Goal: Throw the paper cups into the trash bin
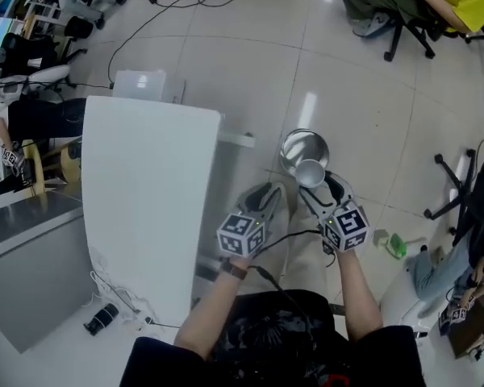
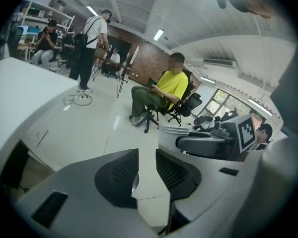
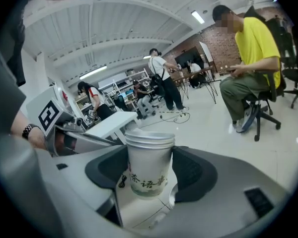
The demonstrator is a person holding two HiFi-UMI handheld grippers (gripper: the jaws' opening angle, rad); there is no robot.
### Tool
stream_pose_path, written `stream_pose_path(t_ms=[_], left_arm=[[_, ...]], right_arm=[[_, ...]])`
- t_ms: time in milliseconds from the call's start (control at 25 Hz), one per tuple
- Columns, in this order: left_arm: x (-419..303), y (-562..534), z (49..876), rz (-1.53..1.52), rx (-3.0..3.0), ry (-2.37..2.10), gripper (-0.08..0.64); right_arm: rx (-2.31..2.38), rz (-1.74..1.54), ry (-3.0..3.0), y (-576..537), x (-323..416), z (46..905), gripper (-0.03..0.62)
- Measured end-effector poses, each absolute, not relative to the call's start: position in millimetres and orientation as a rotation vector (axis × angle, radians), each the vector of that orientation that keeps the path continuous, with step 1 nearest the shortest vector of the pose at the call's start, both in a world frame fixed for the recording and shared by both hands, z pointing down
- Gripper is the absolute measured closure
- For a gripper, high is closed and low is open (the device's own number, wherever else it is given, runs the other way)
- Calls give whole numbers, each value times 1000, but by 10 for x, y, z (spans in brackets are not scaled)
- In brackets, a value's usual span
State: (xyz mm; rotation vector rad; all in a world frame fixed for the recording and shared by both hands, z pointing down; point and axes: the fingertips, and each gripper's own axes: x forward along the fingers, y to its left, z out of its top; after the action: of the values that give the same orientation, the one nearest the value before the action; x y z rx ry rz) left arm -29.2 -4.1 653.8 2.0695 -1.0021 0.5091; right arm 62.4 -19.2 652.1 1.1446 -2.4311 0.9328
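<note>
While hanging over the trash bin (image 1: 302, 143), clamping the paper cups (image 3: 148, 157) mid-wall in the right gripper (image 3: 149, 175) — light, thin, probably crushing easily, so squeezing gently — and holding the left gripper (image 2: 147, 175) agape, empty.

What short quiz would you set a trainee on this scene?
1. True or false: the right gripper grips a cup.
2. In the head view, what sits on the floor just beyond the cup? A. a bin B. a sink C. a basket
3. Fill in: between the jaws of the left gripper there is ____.

Key: 1 true; 2 A; 3 nothing, its jaws stand apart and empty.
</note>
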Motion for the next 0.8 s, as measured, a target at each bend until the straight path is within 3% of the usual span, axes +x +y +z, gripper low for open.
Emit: stream_pose_path(t_ms=[280, 800], left_arm=[[-352, -51, 7473, 569, 1944, -1009, 457], [-392, -17, 8074, 621, 1913, -965, 457]], right_arm=[[1125, 1032, -2279, -200, 685, 7906, 296], [1019, 1158, -2025, -191, 507, 9872, 296]])
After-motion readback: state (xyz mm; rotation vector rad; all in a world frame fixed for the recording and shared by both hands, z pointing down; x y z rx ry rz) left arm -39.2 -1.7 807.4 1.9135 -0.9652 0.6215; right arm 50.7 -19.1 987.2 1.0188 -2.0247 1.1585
